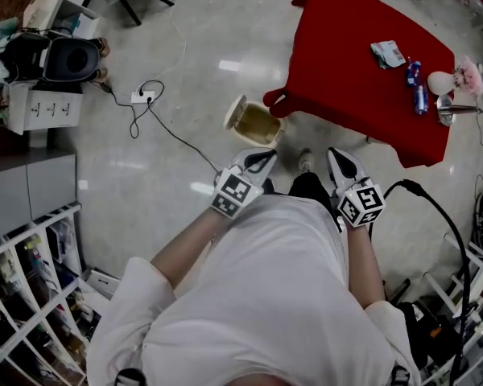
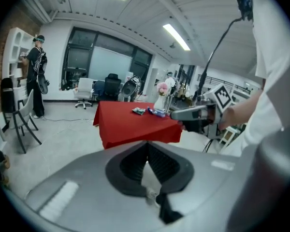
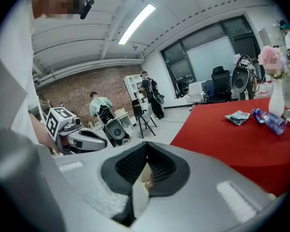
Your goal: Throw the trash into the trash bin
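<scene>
Left gripper (image 1: 262, 161) and right gripper (image 1: 338, 161): both clenched, pads meeting, nothing between them, held close in front of my body over the pale floor. Trash, on the red-clothed table (image 1: 346, 95), well apart from both grippers: one crumpled teal-and-white wrapper (image 1: 387, 53) and, near it, two small blue plastic bottles (image 1: 414, 75). Handling, by my judgement: the wrapper is very light, soft and springy, and best pinched on a raised fold near its middle. The bottles look light, thin-walled, smooth and apt to roll or squirt out of a hard squeeze, so I would take each across the middle of its body or at the neck. Destination: round open trash bin with pale translucent liner (image 1: 254, 122), on the floor just beside the table's near corner. Writing: none legible on the wrapper or bottles, and the marker cubes carry only black-and-white square patterns.
</scene>
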Demonstrator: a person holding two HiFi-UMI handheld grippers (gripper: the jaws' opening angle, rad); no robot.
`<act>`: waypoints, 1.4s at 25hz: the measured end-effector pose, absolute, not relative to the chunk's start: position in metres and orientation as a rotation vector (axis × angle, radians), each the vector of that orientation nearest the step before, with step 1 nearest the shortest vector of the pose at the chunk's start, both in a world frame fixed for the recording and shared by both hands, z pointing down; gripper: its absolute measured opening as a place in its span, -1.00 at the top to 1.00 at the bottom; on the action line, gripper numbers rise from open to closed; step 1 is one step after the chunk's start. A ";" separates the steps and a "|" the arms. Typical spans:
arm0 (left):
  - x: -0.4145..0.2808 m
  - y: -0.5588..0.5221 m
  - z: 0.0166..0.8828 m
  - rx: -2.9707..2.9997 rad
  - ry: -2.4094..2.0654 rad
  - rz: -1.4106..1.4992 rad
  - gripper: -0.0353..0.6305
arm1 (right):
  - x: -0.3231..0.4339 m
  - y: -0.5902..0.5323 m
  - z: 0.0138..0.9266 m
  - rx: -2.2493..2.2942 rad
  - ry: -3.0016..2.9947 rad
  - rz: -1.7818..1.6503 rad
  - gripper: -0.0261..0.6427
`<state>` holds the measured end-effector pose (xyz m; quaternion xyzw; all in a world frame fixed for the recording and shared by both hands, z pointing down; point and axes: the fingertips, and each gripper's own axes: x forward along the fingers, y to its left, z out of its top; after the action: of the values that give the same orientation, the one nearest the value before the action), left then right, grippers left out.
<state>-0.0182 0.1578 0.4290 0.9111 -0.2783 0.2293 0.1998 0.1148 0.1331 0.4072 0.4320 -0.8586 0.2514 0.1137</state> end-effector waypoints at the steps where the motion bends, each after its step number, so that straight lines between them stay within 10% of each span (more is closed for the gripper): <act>1: -0.017 0.158 0.427 2.553 -0.768 0.643 0.88 | 0.116 0.132 0.406 1.277 -2.515 0.733 0.92; 35: 0.109 0.037 0.442 2.375 -1.058 0.563 0.88 | 0.416 -0.051 0.472 1.414 -2.230 0.674 0.72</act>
<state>0.1090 0.0375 0.4424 0.8670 -0.3864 0.2055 0.2382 0.4162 -0.0510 0.4717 0.5078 -0.8006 0.2418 0.2066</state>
